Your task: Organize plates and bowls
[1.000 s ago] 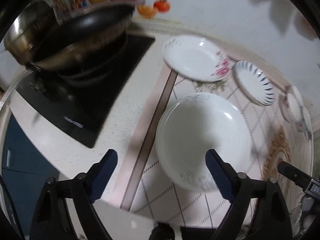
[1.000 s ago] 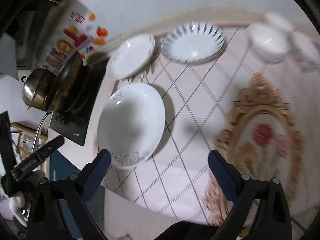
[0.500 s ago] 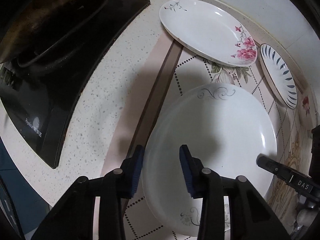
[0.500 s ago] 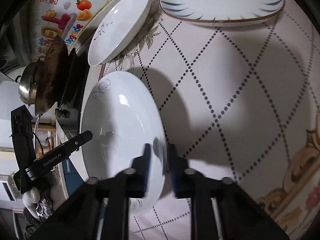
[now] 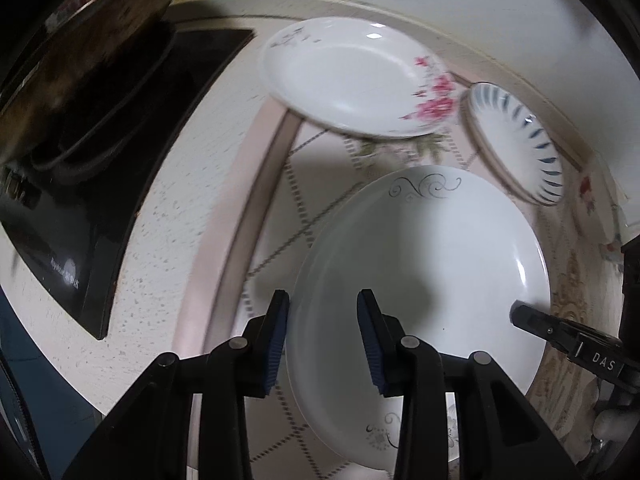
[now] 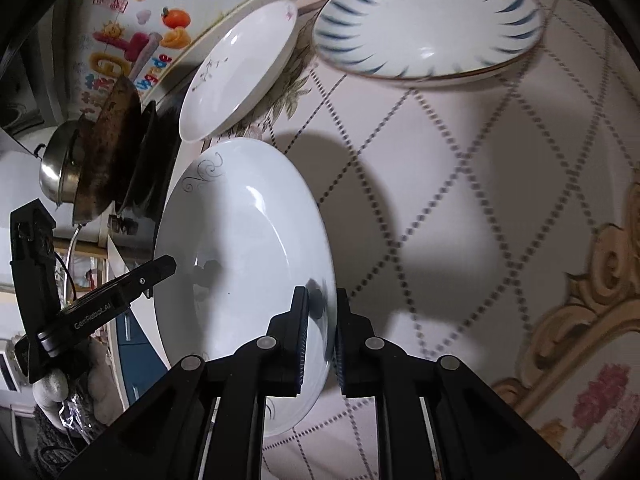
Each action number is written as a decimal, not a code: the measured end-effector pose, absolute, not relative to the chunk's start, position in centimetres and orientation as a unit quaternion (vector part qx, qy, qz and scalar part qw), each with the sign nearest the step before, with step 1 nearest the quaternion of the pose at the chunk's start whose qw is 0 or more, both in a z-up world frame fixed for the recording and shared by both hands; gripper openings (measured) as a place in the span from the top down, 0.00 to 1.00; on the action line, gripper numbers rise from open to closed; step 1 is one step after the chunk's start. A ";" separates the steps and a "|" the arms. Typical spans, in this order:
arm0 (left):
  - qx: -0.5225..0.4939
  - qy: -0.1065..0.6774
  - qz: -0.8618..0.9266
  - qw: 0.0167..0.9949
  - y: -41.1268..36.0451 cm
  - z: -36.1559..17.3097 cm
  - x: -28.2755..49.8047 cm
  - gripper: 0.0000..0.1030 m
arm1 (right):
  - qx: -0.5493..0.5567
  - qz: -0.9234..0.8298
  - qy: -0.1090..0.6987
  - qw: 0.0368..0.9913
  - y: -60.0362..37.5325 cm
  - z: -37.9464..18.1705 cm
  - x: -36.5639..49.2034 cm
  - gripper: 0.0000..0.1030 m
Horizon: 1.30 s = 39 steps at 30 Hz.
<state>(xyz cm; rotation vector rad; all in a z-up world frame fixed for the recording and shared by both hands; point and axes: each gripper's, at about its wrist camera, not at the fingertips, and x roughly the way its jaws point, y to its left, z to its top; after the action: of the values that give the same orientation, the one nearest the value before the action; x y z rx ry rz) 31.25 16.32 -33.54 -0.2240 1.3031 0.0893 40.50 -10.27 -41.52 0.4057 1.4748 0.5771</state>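
Observation:
A large white plate with grey scrollwork (image 5: pixel 432 256) is lifted off the patterned mat. My left gripper (image 5: pixel 323 340) is shut on its left rim. My right gripper (image 6: pixel 320 328) is shut on its right rim, and the plate (image 6: pixel 244 264) tilts between them. Behind it lie a white plate with pink flowers (image 5: pixel 352 76), also in the right wrist view (image 6: pixel 240 76), and a blue-striped plate (image 5: pixel 516 140), also in the right wrist view (image 6: pixel 428 20).
A black induction hob (image 5: pixel 92 184) with a dark wok (image 5: pixel 80 60) stands on the speckled counter at the left. A steel pot (image 6: pixel 60 164) sits behind the wok. The patterned mat (image 6: pixel 480 184) covers the counter to the right. A wall runs along the back.
Both grippers came in from open and closed on opposite rims of the large white plate. The plate has since risen off the mat and tilted.

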 end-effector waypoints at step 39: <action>0.005 0.639 -0.072 0.766 -1.8 -35.7 33.3 0.69 | 0.242 0.147 0.662 0.695 -29.6 -42.2 35.0 0.86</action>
<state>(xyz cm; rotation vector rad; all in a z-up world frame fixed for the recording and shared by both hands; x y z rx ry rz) 33.30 -1.81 -35.69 0.0119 1.3891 -0.1566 34.96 -29.63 -42.21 0.5394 1.4770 0.3273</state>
